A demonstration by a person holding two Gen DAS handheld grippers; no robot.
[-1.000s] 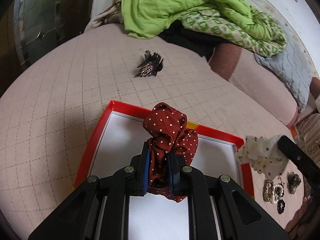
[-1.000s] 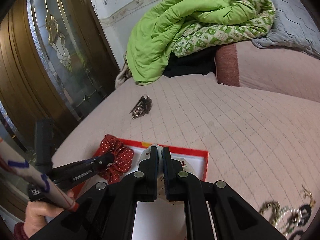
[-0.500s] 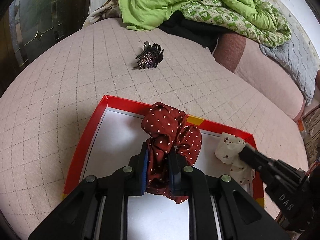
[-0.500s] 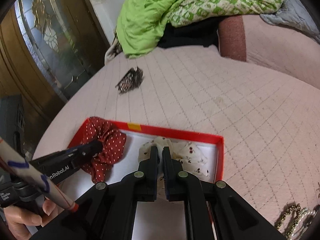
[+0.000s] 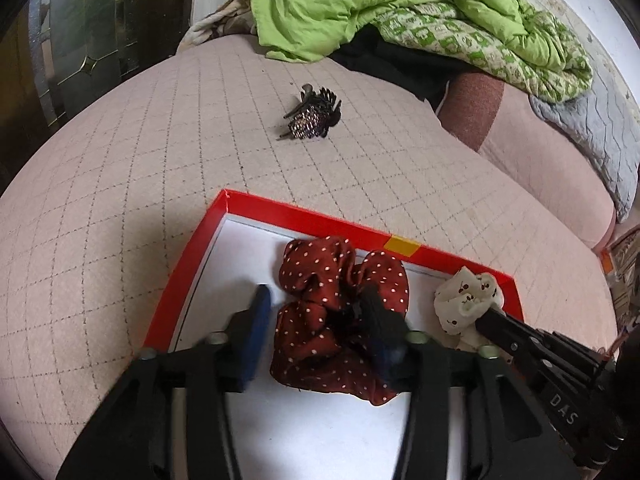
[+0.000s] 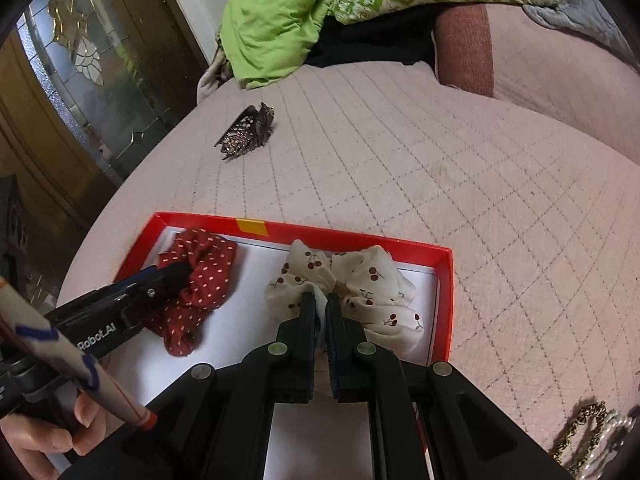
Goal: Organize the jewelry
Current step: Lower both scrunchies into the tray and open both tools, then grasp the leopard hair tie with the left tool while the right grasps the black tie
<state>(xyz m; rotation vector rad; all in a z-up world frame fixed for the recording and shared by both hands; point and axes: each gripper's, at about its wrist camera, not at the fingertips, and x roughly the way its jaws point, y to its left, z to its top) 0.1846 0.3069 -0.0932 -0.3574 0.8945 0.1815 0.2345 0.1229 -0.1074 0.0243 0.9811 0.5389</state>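
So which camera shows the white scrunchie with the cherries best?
The right wrist view. There the cherry scrunchie lies spread out in the red box, pinched by the right gripper. The left wrist view shows only a small bunch at the box's far right corner.

Ahead of you: pale pink quilted bedspread [image 5: 120, 200] with diamond stitching. Far end: crumpled lime-green blanket [image 5: 360, 4] atop green-and-white patterned quilt [image 5: 480, 40]; black cloth [image 6: 372, 36] beneath them. Far left: wooden door with leaded glass panel [image 6: 80, 52].
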